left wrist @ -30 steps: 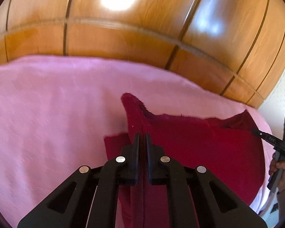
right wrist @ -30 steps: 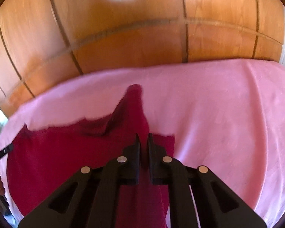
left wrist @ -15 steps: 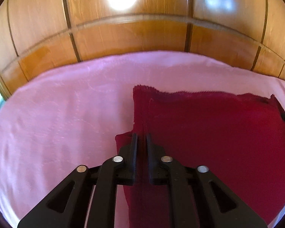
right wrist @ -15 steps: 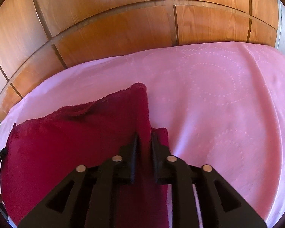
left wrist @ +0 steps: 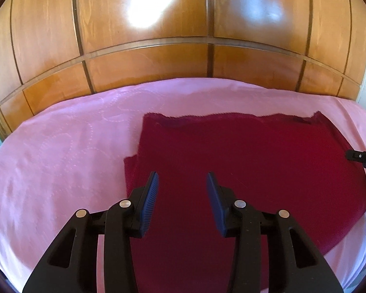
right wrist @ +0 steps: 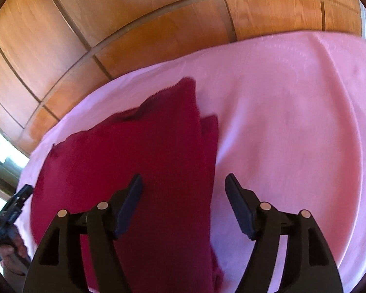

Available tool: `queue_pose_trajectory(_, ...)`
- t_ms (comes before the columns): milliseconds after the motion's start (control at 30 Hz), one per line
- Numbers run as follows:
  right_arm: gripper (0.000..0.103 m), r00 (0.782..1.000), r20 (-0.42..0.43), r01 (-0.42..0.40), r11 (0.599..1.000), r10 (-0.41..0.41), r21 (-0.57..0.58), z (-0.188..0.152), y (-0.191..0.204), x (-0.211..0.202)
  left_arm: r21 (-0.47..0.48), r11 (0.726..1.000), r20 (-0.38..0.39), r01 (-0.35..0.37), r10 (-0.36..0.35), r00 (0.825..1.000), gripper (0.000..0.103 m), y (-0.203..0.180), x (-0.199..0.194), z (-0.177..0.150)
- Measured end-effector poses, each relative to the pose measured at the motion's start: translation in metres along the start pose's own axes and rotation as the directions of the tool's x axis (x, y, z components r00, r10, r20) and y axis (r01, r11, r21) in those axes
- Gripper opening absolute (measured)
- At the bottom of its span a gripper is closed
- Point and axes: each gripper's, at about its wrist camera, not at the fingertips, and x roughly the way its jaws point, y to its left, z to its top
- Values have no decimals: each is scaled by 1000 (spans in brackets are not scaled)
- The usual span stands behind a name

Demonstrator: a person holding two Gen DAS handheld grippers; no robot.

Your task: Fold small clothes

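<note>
Both the left gripper and right gripper hover with fingers spread, gripping nothing, above the folded crimson cloth lying on the pink bedspread.

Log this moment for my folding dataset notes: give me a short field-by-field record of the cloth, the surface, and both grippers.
garment: dark red knitted cloth, folded over itself, a lower layer peeking out along one side edge
surface: pink quilted bedspread, cloth lying on it
backdrop: glossy wooden panelled wall
left gripper: fingers open, above the cloth, holding nothing
right gripper: fingers open, over the cloth's edge, holding nothing
fold state: one fold laid down, edges not perfectly aligned
</note>
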Motion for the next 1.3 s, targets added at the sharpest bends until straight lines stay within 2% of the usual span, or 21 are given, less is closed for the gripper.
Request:
queue_pose_trajectory(367, 75, 992, -32, -121, 989, 124, 79, -42, -5, -16, 12, 999, -17, 37, -37, 999, 40, -20, -12, -17)
queue_pose_trajectory(533, 75, 987, -23, -158, 980, 161, 119, -53, -9, -25, -40, 996, -46, 74, -76, 996, 40, -21, -13, -30)
queue_pose_trajectory(700, 77, 987, -24, -154, 980, 158, 130, -57, -13, -35, -118, 991, -12, 57, -59, 998, 40, -1, -30, -44)
queue_pose_trajectory(767, 79, 985, -23, -166, 976, 171, 142, -64, -17, -40, -188, 981, 3, 43, -43, 999, 41, 21, -40, -51)
queue_pose_trajectory(800, 79, 983, -21, -179, 973, 184, 148, -68, -19, -43, -210, 977, -1, 41, -42, 999, 55, 29, -42, -54)
queue_pose_trajectory(867, 79, 980, -13, -196, 969, 200, 150, -74, -21, -46, -279, 959, -2, 49, -52, 999, 66, 50, -47, -63)
queue_pose_trajectory(967, 79, 979, 3, -204, 967, 206, 151, -79, -21, -49, -328, 940, -39, 98, -118, 992, 66, 66, -41, -76)
queue_pose_trajectory(1033, 79, 979, 8, -203, 968, 204, 149, -80, -19, -48, -353, 925, -71, 144, -180, 981, 66, 70, -32, -83)
queue_pose_trajectory(1067, 79, 979, 7, -202, 968, 203, 146, -80, -19, -48, -364, 915, -75, 172, -212, 974, 61, 70, -28, -85)
queue_pose_trajectory(1100, 76, 980, 7, -199, 970, 200, 142, -80, -19, -47, -370, 909, -77, 191, -235, 969, 54, 69, -25, -86)
queue_pose_trajectory(1133, 69, 982, 0, -187, 973, 189, 135, -80, -18, -47, -368, 911, -79, 186, -230, 970, 53, 68, -24, -86)
queue_pose_trajectory(1167, 64, 985, -6, -169, 977, 171, 131, -80, -18, -46, -360, 913, -76, 190, -232, 970, 43, 66, -22, -86)
queue_pose_trajectory(1200, 50, 987, -10, -156, 979, 159, 129, -80, -18, -46, -354, 913, -75, 202, -243, 967, 32, 64, -21, -86)
queue_pose_trajectory(1233, 33, 989, -18, -146, 981, 150, 131, -80, -19, -46, -344, 917, -77, 201, -241, 967, 29, 63, -21, -86)
queue_pose_trajectory(1300, 22, 987, -25, -152, 980, 156, 127, -82, -19, -48, -319, 925, -79, 205, -241, 967, 16, 64, -24, -85)
